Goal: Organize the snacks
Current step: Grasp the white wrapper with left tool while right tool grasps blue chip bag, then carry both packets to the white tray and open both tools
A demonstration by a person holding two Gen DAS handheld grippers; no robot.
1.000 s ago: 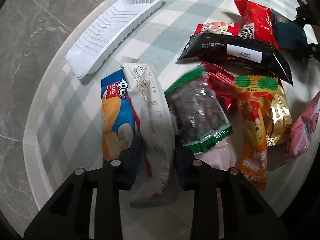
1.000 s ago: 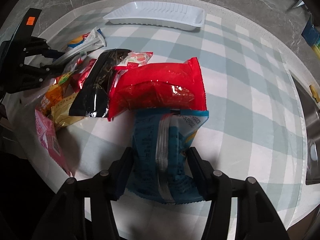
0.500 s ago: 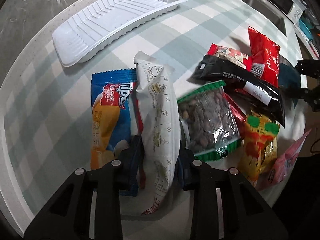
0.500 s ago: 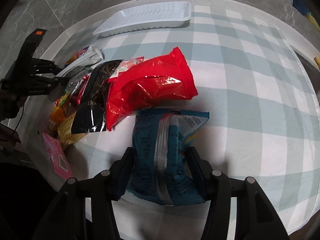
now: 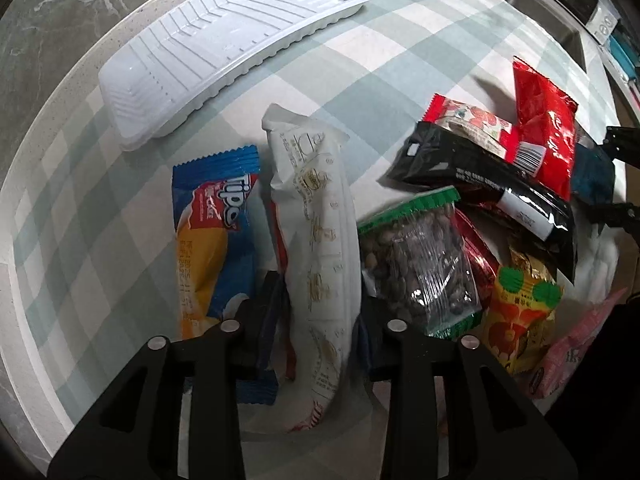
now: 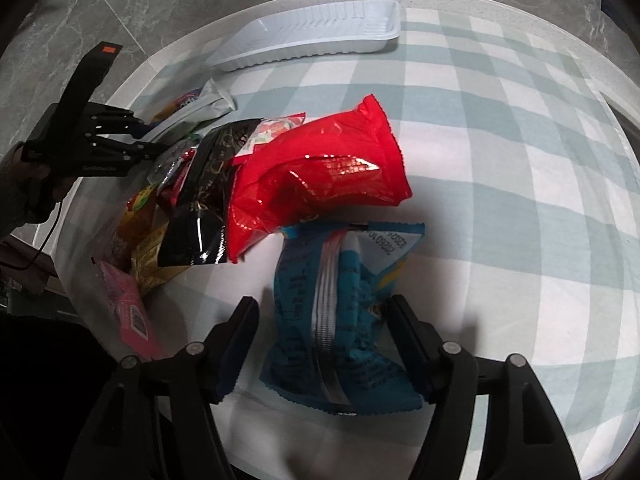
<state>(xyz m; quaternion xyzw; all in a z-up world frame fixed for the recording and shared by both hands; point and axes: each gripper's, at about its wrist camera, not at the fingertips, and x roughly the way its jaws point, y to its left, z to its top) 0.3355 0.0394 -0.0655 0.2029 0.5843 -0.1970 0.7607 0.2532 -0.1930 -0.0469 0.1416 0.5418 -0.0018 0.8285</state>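
A long white snack packet (image 5: 316, 248) lies on the checked cloth between the fingers of my left gripper (image 5: 320, 320). The jaws are opening and the pads look just clear of its sides. Left of it lies a blue cake packet (image 5: 212, 240). In the right wrist view, a blue packet (image 6: 336, 320) lies seam up between the fingers of my right gripper (image 6: 320, 340). Those jaws are opening too, with a clear gap on the left side. A red packet (image 6: 320, 168) lies just beyond it. The white tray (image 5: 224, 52) stands bare at the far edge.
A pile sits between the grippers: a green-edged nut bag (image 5: 416, 264), a black packet (image 5: 480, 176), a yellow-orange packet (image 5: 520, 312) and a pink one (image 5: 568, 356). The round table's rim (image 5: 48, 240) is close on the left. A sink (image 5: 540, 4) lies beyond.
The left gripper carried the white packet toward the tray, beside the blue cake packet, and its jaws widened slightly. The right jaws spread off the blue packet. The red packet swung round.
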